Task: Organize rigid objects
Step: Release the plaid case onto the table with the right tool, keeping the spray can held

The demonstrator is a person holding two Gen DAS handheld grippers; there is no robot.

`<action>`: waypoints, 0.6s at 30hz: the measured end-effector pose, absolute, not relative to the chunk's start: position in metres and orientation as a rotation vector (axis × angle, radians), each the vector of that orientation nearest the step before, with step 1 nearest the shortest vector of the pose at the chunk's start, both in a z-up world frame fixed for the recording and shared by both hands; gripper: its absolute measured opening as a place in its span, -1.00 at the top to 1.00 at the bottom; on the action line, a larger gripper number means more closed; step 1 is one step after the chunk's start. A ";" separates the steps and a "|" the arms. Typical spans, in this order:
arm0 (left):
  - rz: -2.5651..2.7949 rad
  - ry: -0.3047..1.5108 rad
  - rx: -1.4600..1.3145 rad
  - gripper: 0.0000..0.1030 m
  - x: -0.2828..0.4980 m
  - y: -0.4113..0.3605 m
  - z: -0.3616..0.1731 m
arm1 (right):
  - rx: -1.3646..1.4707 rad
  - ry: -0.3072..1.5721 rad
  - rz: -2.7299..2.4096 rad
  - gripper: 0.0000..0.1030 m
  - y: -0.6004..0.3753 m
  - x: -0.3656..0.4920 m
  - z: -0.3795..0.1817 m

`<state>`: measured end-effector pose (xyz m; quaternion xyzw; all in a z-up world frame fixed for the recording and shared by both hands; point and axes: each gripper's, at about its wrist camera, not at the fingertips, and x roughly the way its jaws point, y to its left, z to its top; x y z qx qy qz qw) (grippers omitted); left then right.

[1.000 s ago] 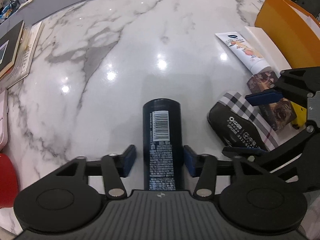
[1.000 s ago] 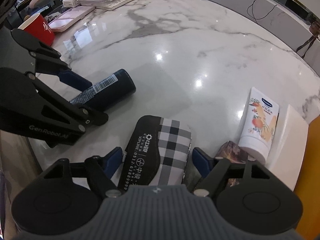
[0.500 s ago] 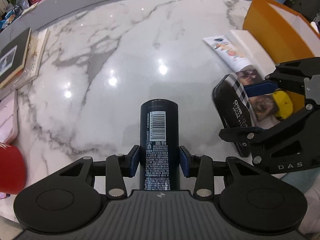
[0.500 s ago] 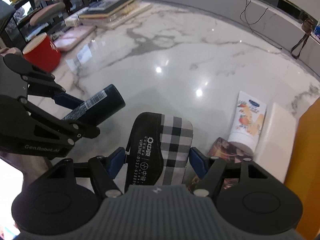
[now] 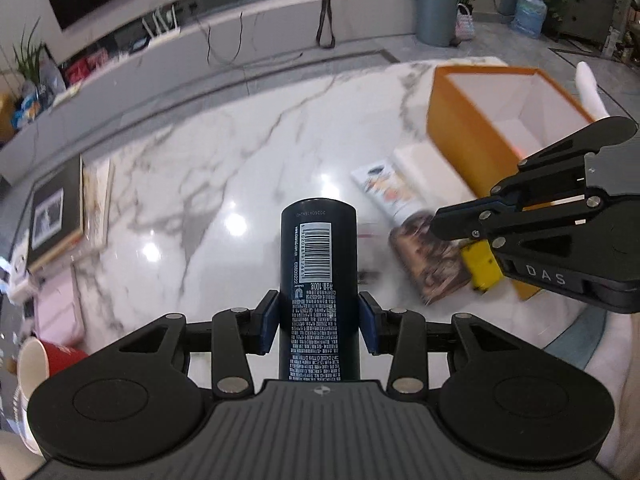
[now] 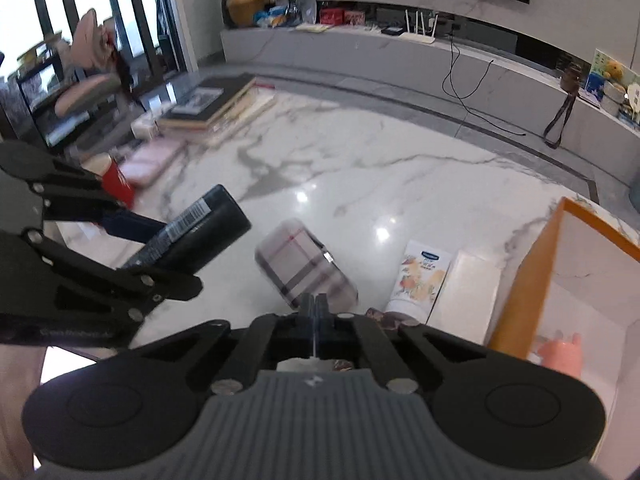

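Note:
My left gripper (image 5: 319, 322) is shut on a dark navy barcoded can (image 5: 318, 280) and holds it above the marble table (image 5: 224, 168). The can also shows in the right wrist view (image 6: 196, 236). My right gripper (image 6: 316, 308) is shut with its pads together and nothing between them. The plaid case (image 6: 306, 268) is blurred just ahead of it, free of the pads. An open orange box (image 5: 496, 128) stands at the right, and in the right wrist view (image 6: 532, 272) holds a pink object (image 6: 560, 354).
A white printed tube (image 5: 386, 192), a white flat box (image 5: 424, 168), a brown packet (image 5: 432, 260) and a yellow item (image 5: 482, 270) lie by the orange box. Books (image 5: 56, 212), a pink case (image 5: 58, 308) and a red cup (image 5: 44, 364) sit at the left.
Both grippers have risen well above the table. The left lifted the can. The right jaws closed fully and the plaid case slipped out of them.

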<state>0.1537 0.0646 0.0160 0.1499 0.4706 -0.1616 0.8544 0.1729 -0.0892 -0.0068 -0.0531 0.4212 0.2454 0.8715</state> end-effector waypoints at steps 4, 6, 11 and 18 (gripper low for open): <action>-0.343 0.985 0.341 0.09 0.152 0.048 0.024 | -0.096 0.868 0.487 1.00 -0.102 0.165 0.005; -0.329 0.978 0.360 0.09 0.154 0.045 0.023 | -0.096 0.869 0.493 1.00 -0.106 0.160 0.005; -0.278 0.991 0.313 0.09 0.166 0.061 0.011 | -0.167 0.892 0.535 0.92 -0.101 0.162 -0.010; -0.241 1.028 0.251 0.09 0.190 0.094 -0.016 | -0.324 0.936 0.624 0.87 -0.062 0.198 -0.046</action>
